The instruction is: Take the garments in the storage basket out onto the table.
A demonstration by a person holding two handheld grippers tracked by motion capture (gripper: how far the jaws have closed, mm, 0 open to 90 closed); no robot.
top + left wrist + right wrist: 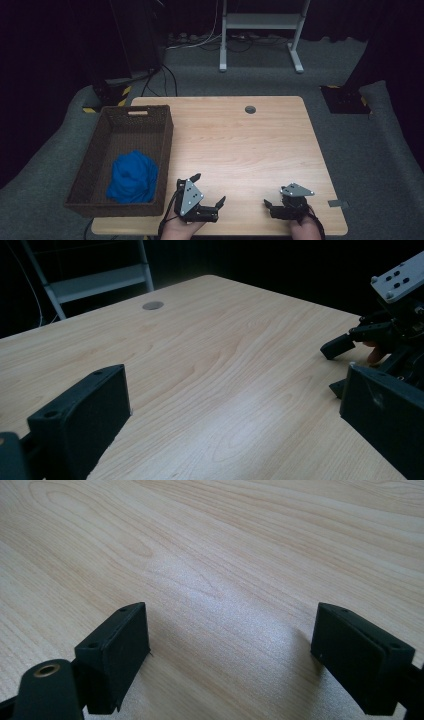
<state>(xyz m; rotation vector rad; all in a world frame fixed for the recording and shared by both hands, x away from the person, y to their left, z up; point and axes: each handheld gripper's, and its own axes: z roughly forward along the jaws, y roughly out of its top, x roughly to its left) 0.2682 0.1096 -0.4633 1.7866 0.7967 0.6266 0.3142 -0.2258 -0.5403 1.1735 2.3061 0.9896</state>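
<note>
- Left black two-jaw gripper (209, 189) rests at the light wooden table's (235, 145) near edge, jaws released, grasping nothing.
- Right black two-jaw gripper (268, 204) likewise, jaws spread.
- Crumpled blue cloth (132, 177) lies in the dark woven basket (165, 150).

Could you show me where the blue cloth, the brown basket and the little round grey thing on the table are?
blue cloth (132, 177), high view, middle of the crumpled heap.
brown basket (168, 142), high view, its right wall.
round grey thing (250, 109), high view, its centre.
</note>
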